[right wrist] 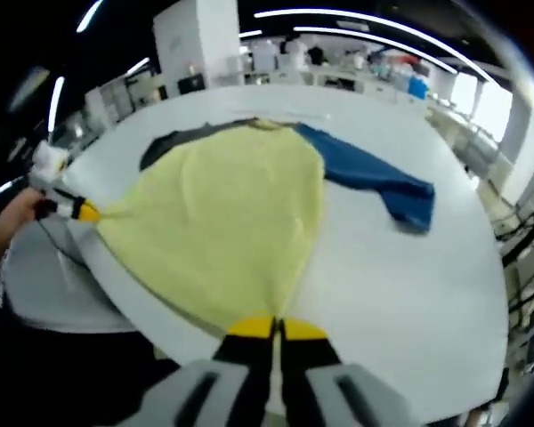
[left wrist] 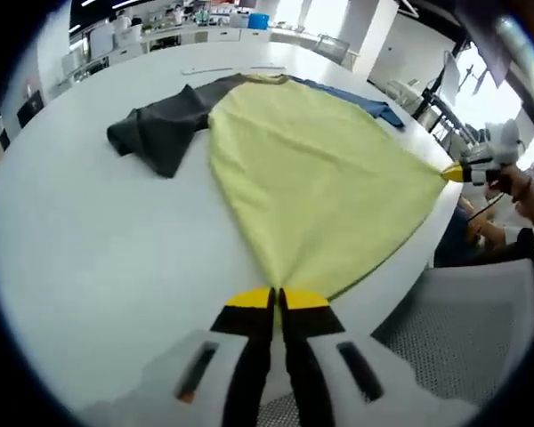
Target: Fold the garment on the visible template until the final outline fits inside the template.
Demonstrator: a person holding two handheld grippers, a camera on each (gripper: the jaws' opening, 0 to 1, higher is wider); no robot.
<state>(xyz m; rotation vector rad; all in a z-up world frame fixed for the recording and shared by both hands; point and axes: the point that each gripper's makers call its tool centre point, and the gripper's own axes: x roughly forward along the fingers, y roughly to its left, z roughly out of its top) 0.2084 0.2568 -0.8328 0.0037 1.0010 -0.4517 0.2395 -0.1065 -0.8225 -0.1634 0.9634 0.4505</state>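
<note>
A garment lies spread on a white table, with a pale yellow body, a dark grey sleeve and a blue sleeve. My left gripper is shut on one bottom corner of the yellow cloth at the table's near edge. My right gripper is shut on the other bottom corner. The right gripper enters the left gripper view at the right, pulling the hem taut. The left gripper enters the right gripper view at the left. The hem stretches between the two corners along the table edge.
A grey mesh chair stands close to the table edge by my left gripper. A person's hand holds the other gripper. Desks, chairs and shelves line the far side of the room.
</note>
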